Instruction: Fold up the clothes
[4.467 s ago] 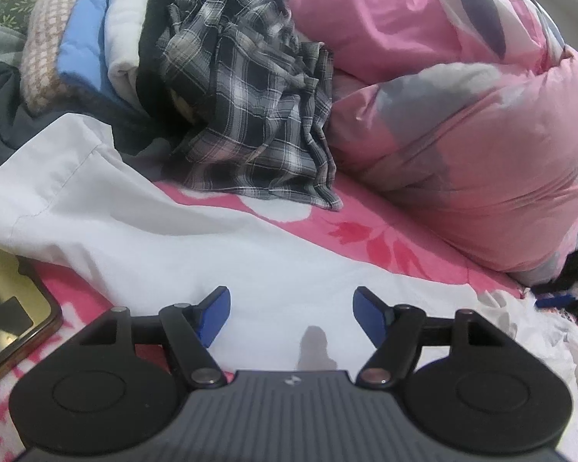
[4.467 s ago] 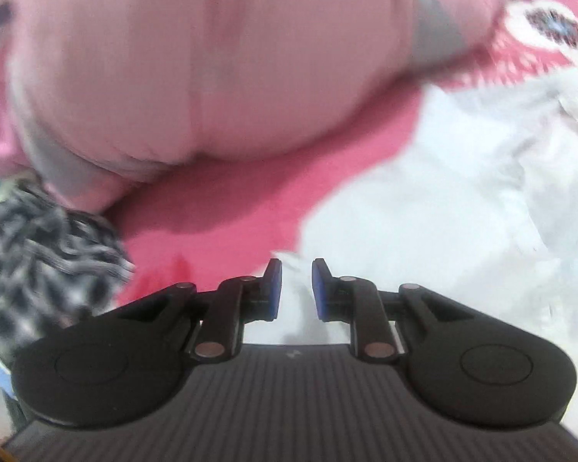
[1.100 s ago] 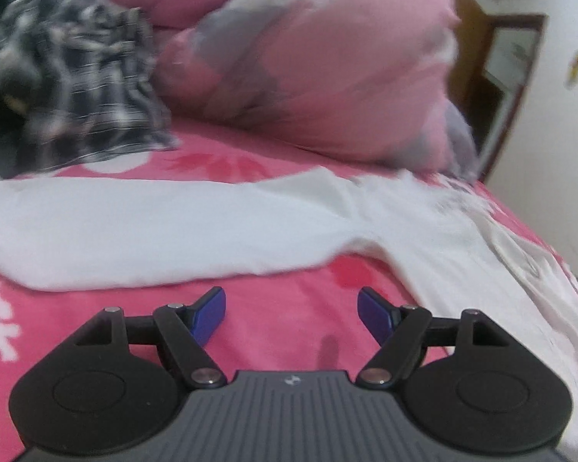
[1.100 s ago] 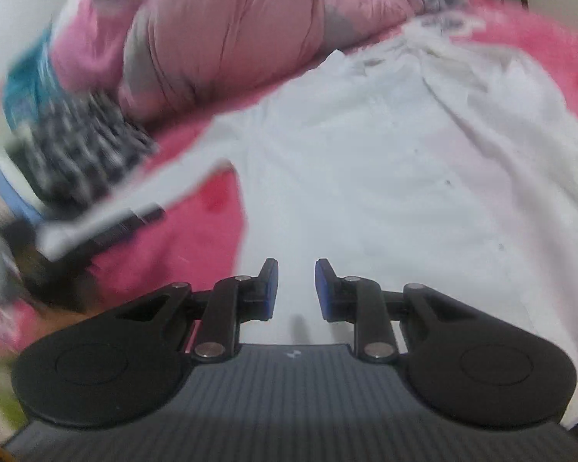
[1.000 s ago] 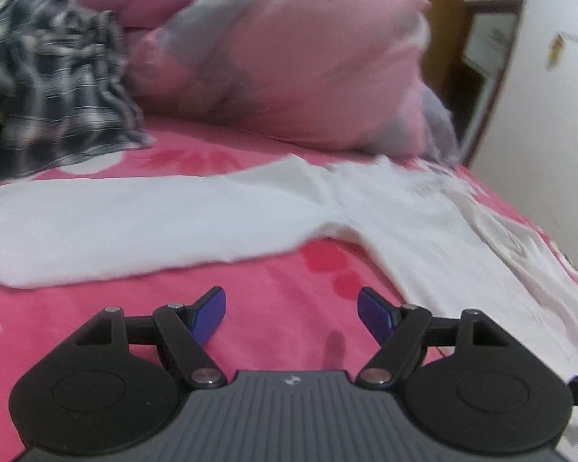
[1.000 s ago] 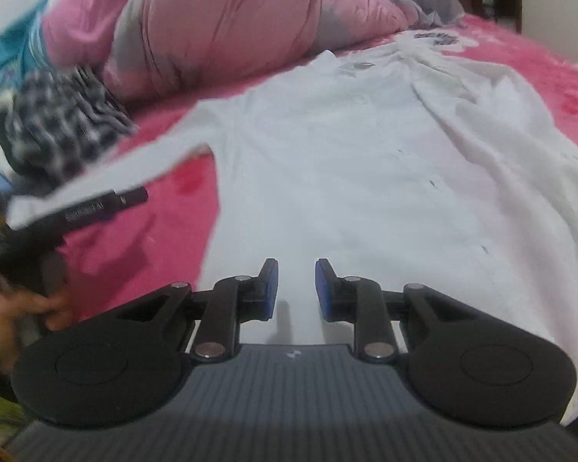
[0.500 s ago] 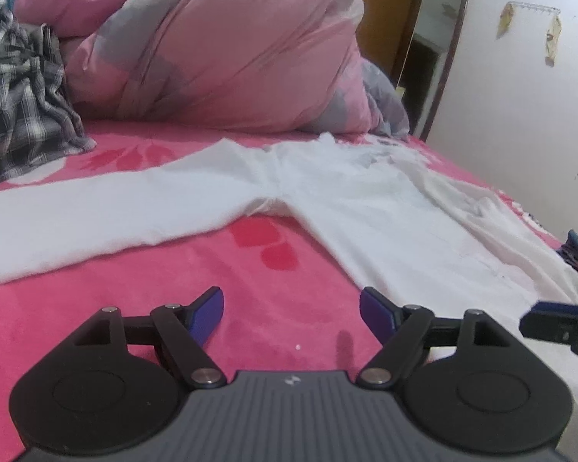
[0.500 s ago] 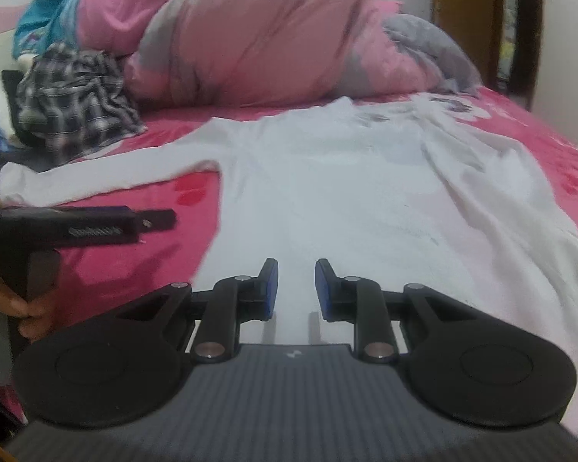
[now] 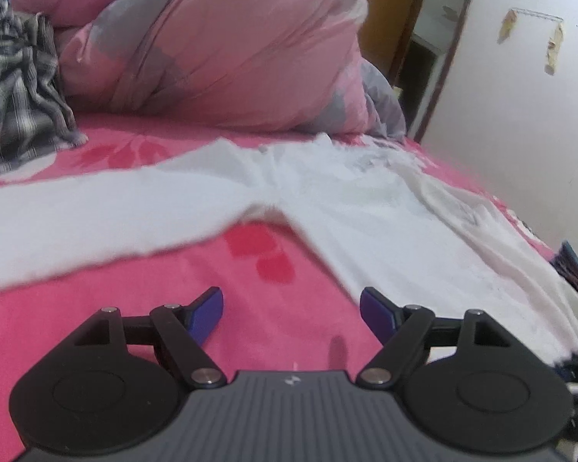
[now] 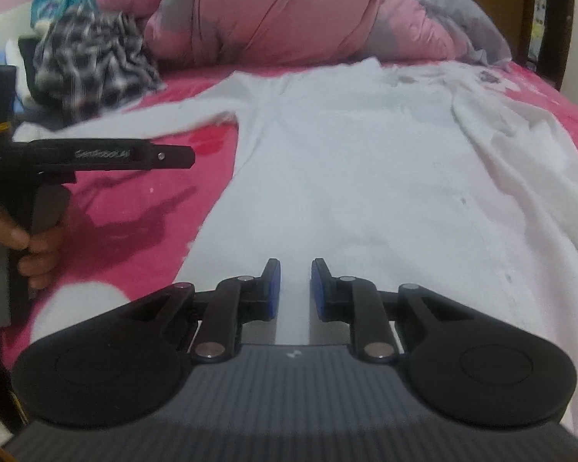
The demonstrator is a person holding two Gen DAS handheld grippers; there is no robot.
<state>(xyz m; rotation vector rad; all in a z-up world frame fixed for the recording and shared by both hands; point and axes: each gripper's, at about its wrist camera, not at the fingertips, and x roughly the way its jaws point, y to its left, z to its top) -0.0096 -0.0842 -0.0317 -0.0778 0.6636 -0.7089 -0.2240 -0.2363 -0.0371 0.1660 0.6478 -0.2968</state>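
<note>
A white long-sleeved shirt [image 10: 366,177] lies spread flat on the pink floral bedsheet [image 9: 273,308], its collar toward the pillows and one sleeve [image 9: 96,208] stretched out to the left. My left gripper [image 9: 291,308] is open wide and hovers over bare sheet just beside the shirt's side edge, holding nothing. In the right wrist view that tool's black body [image 10: 96,158] shows at the left, held by a hand [image 10: 31,246]. My right gripper [image 10: 296,288] hovers low over the shirt's lower part, its jaws a narrow gap apart with nothing between them.
A big pink and grey duvet [image 9: 219,50] is heaped at the head of the bed. A crumpled plaid shirt [image 10: 92,57] lies at the back left beside stacked clothes. A wooden door frame [image 9: 424,50] and white wall stand at the right.
Both grippers have drawn back from the sleeve and duvet to the shirt's lower body. The left one swung right to the shirt's side edge. Jaw widths are unchanged.
</note>
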